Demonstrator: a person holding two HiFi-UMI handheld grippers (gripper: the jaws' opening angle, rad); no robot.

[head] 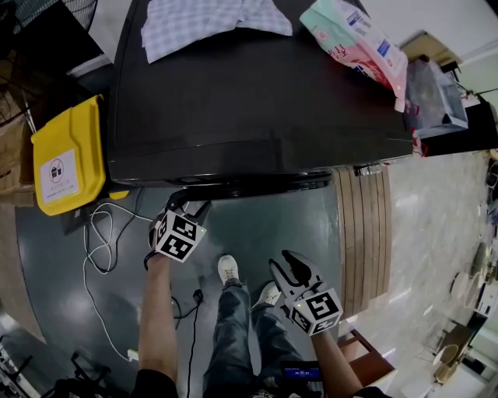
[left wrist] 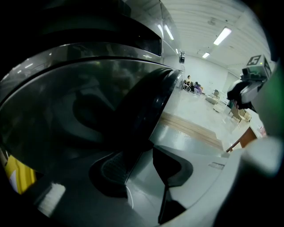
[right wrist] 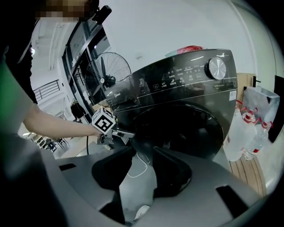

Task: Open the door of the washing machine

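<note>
The dark washing machine [head: 257, 93] is below me, its top facing up; in the right gripper view its front [right wrist: 186, 84] shows the round dark door [right wrist: 182, 128]. My left gripper [head: 191, 208] is at the door's left edge, under the machine's front. In the left gripper view the door's dark curved rim [left wrist: 148, 106] runs down against the left finger [left wrist: 111, 170], and grey floor shows between the rim and the right finger [left wrist: 173, 166], so the left gripper [left wrist: 140, 164] is open. My right gripper [head: 284, 263] hangs open and empty in front of the machine, away from the door.
A yellow bin [head: 66, 155] stands left of the machine, with a white cable [head: 101, 241] on the floor below it. A checked cloth [head: 210, 19] and a pink packet [head: 358, 39] lie on top. A bag of bottles [right wrist: 250, 128] and wooden planks [head: 364, 233] are on the right.
</note>
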